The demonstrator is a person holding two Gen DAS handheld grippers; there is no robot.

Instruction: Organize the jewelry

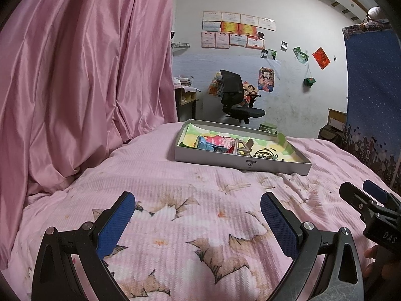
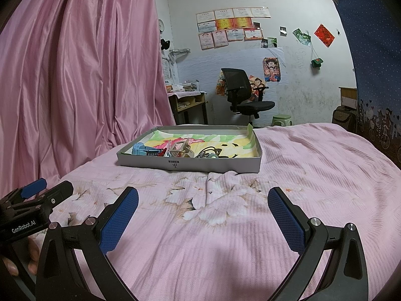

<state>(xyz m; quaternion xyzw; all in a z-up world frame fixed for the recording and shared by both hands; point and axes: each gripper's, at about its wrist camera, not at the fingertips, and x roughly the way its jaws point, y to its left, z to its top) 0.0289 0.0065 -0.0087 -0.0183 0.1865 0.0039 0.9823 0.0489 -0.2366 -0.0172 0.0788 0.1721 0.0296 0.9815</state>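
We hold our left gripper [image 1: 198, 209] level, its blue pads spread wide with nothing between them; our right gripper [image 2: 203, 204] sits just beside it, equally spread and empty, and fingertips [image 2: 32, 255] show curled around the left handle

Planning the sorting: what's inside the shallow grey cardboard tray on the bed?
The grey cardboard tray holds a light-blue clip, a beige claw clip and dark hair ties on colourful paper lining. Its near wall hides anything lying lower.
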